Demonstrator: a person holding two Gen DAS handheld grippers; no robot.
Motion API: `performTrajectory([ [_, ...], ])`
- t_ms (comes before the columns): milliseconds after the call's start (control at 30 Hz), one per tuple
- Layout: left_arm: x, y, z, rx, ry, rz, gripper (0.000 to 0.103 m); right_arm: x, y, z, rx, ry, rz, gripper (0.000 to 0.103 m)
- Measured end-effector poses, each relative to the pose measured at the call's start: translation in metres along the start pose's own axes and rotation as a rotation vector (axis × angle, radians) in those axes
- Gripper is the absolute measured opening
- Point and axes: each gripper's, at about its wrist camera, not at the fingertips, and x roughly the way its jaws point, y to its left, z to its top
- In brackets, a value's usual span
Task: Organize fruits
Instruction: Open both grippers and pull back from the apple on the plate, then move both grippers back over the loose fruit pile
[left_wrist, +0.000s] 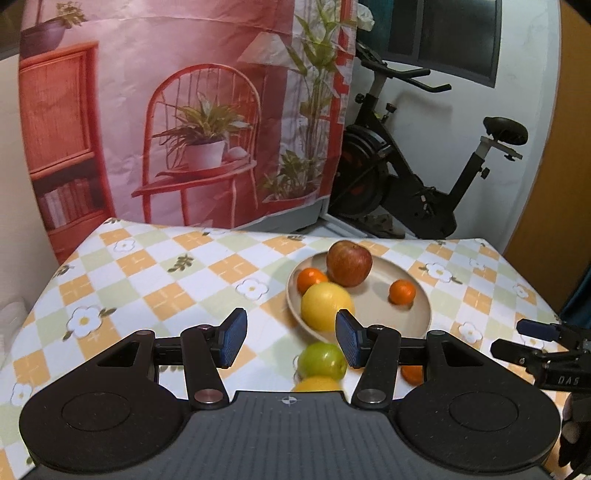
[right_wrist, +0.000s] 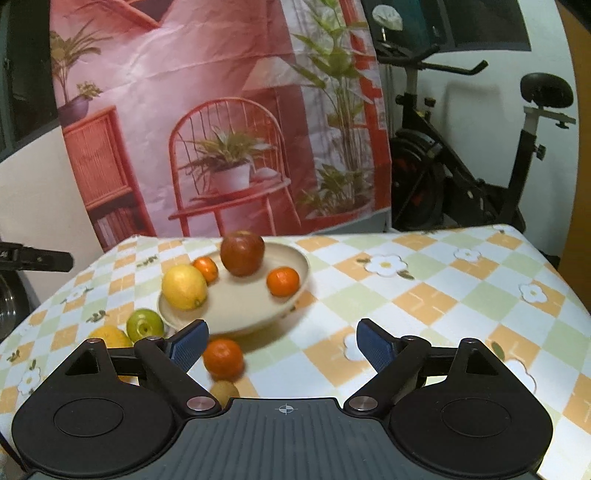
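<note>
Both my grippers, left gripper and right gripper, gape empty; green apple lower centre, beside plate: firm, smooth, probably slippery, so grip its widest girth.

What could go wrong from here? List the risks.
1. The plate already holds four fruits; another dropped in may knock the red apple or an orange rolling out.
2. The loose orange and green apple sit close together, so an open finger could nudge one away.
</note>
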Motion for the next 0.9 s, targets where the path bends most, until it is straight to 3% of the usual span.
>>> performTrajectory([
  [333,-0.014,0.002,-0.024,-0.015,0.013,0.023,0.056,0.000,-0.008,-0.017,0.056,0.067,0.061,0.076],
  [633,-0.015,-0.008,-0.038,-0.009,0.056,-0.012,0.056,-0.007,0.001,-0.027,0.045,0.120,0.097,0.079],
  [900,-0.021,-0.016,-0.057,0.006,0.091,-0.048,0.056,-0.018,0.012,-0.034,0.033,0.117,0.107,0.083],
])
